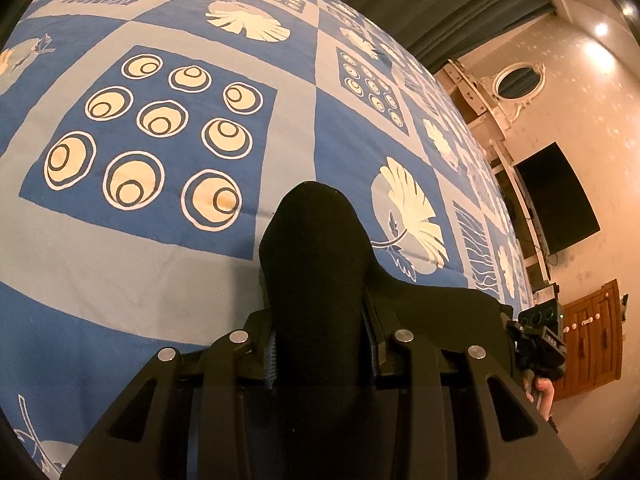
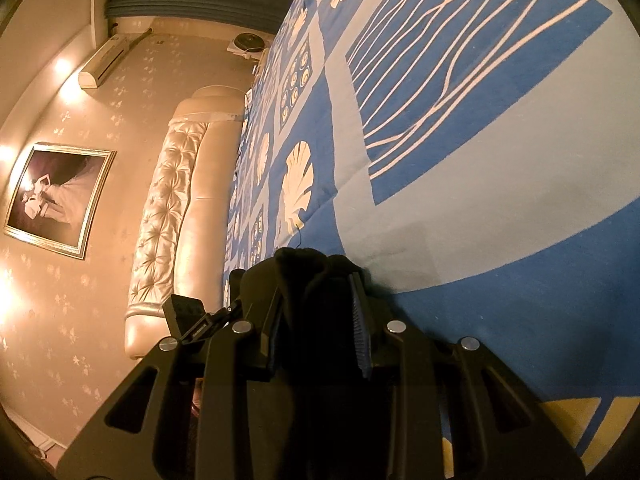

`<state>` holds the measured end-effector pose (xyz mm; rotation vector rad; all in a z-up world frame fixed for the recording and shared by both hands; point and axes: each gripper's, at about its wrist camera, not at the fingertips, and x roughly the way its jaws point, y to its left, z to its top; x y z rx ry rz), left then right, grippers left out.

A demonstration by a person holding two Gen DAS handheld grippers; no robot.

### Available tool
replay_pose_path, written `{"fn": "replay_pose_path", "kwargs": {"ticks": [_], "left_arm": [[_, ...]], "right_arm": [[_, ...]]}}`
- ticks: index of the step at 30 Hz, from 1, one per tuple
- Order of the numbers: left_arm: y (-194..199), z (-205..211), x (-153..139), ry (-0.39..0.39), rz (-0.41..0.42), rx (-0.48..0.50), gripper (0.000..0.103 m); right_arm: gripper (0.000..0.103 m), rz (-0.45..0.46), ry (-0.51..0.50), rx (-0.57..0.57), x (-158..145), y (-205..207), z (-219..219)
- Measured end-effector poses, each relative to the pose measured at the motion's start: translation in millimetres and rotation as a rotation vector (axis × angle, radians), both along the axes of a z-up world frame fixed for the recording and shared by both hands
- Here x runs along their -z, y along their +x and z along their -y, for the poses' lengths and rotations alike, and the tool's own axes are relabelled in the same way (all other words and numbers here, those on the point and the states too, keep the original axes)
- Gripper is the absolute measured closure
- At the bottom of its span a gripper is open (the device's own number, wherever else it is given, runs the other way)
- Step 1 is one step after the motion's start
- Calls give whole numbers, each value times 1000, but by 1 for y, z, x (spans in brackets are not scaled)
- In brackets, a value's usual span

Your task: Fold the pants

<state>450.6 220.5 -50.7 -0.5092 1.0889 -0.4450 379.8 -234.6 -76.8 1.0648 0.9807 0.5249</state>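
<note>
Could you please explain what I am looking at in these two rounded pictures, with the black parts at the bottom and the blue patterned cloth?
There is no robot here: a person holds a two-finger gripper in each hand, and each carries a wide-angle camera looking along its fingers. One picture is from the left gripper, the other from the right gripper. The black frames at the bottom are the grippers themselves. The surface is a bed with a blue patterned bedspread, and the padded headboard shows in the right view. Each gripper is shut on a bunched part of the black pants, which are to be folded. Nothing else lies on the visible bedspread.
</note>
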Motion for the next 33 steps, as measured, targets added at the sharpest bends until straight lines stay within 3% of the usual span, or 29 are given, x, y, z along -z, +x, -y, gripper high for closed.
{"fn": "replay_pose_path", "kwargs": {"ticks": [19,23,25,27,30,33], "left_arm": [[4,-2,2,-5,6,8,70],[4,-1,1,1,17,38,63],[1,-3,-2,5,36,45,53],[-2,-8,-6,11,55,41,42],[-11,-18,-10,1,50,40,37],[-28,-36,-8,-64,8,10,34]], "right_arm": [[75,5,12,8,0,7,-11],[74,3,24,19,5,6,-8],[72,-3,37,32,7,4,-7],[66,0,48,42,6,2,-9],[55,6,41,49,2,-4,-6],[45,13,24,59,-5,-18,-1]]}}
